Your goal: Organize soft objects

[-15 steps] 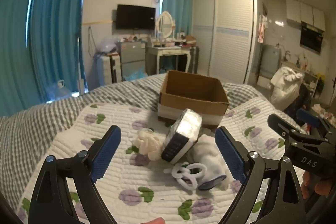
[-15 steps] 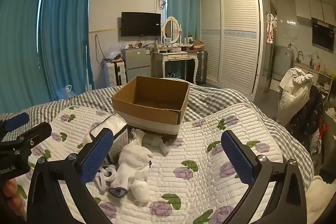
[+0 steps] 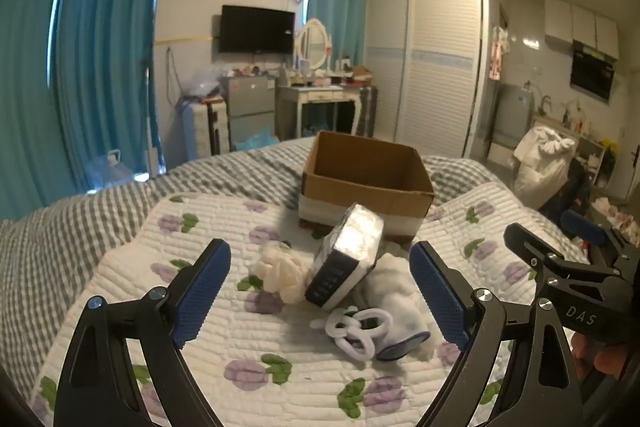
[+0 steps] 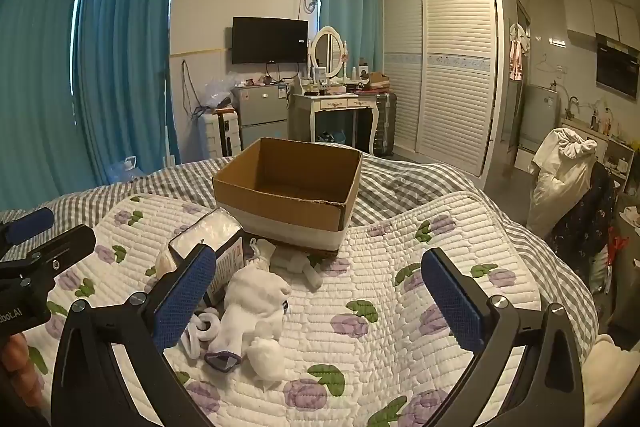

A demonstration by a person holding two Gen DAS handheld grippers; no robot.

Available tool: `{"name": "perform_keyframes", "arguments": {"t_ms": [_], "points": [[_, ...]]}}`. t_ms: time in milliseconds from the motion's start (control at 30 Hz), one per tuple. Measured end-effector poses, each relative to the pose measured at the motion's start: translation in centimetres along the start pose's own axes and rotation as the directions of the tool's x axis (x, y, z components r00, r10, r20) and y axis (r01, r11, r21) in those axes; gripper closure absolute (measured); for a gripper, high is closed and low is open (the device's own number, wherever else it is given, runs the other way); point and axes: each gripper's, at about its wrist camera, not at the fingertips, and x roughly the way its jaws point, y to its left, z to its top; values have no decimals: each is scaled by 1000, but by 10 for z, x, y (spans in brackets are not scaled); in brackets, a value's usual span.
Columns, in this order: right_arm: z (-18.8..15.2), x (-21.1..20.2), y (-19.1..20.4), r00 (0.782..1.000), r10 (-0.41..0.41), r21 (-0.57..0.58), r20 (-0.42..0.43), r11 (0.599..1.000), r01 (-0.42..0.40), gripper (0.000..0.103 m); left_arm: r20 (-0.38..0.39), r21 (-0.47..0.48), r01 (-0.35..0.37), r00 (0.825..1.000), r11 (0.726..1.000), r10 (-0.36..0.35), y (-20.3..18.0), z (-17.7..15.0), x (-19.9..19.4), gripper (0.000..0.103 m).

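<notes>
Nothing is being held yet: the step in hand is judged to be the approach before a first pick. The left tool (image 3: 320,291) is being held with its jaws spread wide above the quilt (image 3: 224,339) of the bed, aimed at the small heap of soft things lying toward the middle of the quilt, just in front of the cardboard box (image 3: 366,183). The right tool (image 4: 318,293) is likewise being held wide and empty, pointed more at bare quilt to the right of the heap. In the heap, a wrapped tissue pack (image 3: 346,261) is being propped at a tilt against a white plush toy (image 3: 394,293); a cream fluffy piece (image 3: 280,273) is lying just beside it on the left, and a white looped band (image 3: 356,331) is resting at the near side, touching the plush. More white cloth bits (image 4: 288,259) are lying against the box's front wall. The box is standing open toward the far edge of the quilt, and the part of its inside that is showing is being seen as bare; its floor is partly hidden. The next move is judged to call for one tool being lowered over a single item and closed on it before it is carried over the box's near wall.
</notes>
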Motion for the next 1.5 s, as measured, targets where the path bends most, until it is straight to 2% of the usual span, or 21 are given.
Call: {"name": "perform_keyframes", "arguments": {"t_ms": [1500], "points": [[2, 0, 4, 999, 36, -4, -21, 999, -36, 0, -13, 5, -6, 1000, 1000, 6, 3, -3, 4, 11]]}}
